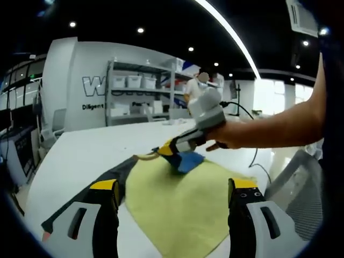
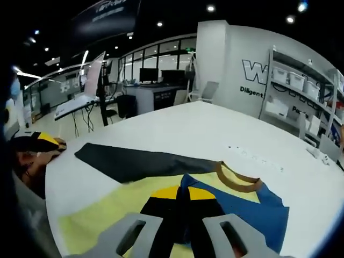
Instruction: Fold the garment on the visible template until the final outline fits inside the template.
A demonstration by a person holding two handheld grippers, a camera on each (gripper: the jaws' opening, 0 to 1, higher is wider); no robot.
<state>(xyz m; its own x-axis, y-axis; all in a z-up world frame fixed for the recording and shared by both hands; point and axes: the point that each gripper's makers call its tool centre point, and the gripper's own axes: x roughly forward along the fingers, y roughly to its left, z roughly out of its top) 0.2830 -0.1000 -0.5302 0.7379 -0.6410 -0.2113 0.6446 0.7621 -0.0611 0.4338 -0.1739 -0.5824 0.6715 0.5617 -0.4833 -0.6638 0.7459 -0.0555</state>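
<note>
A broad white bench [image 1: 97, 145] with a smooth matte top carries everything. Spread flat on it lies a soft pale yellow-green garment [image 1: 183, 199] of thin knit cloth, with a dark charcoal sleeve [image 2: 134, 161] stretched out straight to one side, a tan ribbed collar [image 2: 236, 180] curving at the neck and a blue panel [image 2: 252, 209] beside it. No template outline is clear enough for me to make out under the cloth.

The left tongs [image 1: 174, 193], grey plastic with yellow and black tips, stand wide apart above the near edge of the yellow cloth, holding nothing; the garment lies between and beyond them.

The right tongs [image 2: 185, 196] are pressed together, tips meeting on the fabric where the blue panel joins the yellow, just below the collar, pinching the garment. In the left gripper view a person's bare hand [image 1: 236, 134] grips that tool and a corner of blue cloth rises at its tip.

Behind, grey metal shelves [image 1: 142, 91] hold white bins.
</note>
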